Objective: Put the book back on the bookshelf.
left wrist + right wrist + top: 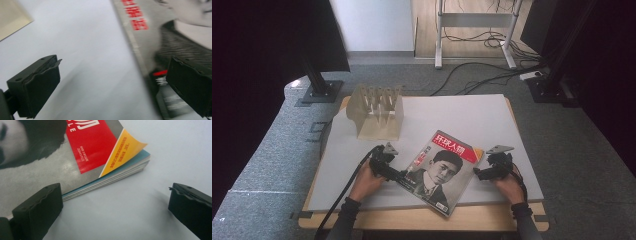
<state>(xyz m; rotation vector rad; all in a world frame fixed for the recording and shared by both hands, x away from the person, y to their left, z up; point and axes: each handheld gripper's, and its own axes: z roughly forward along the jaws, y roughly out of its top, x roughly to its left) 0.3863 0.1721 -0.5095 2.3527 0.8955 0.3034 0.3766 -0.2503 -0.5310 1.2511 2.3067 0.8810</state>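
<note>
A white board (472, 120) is lying on a wooden table (412, 220), spreading out under and ahead of both grippers. A magazine (439, 172) is lying closed and face up on the board between the two grippers, turned at an angle, its red title block pointing away from the person and its near corner reaching toward the table's front edge. A beige rack (377, 112) with upright dividers is standing on the board well ahead of the left gripper (399, 175), apart from the magazine. The left gripper is sitting at the magazine's spine side with its jaws spread wide; in the left gripper view (112, 82) one jaw is hanging over bare board and the other over the cover's lower edge, and whether it is touching the cover cannot be told. The right gripper (479, 174) is sitting just beside the magazine's opposite edge, jaws also spread wide and holding nothing; in the right gripper view (115, 207) the page edges are running past the left-hand jaw, and the cover's yellow corner (125, 150) is curling up off the pages beyond it.
</note>
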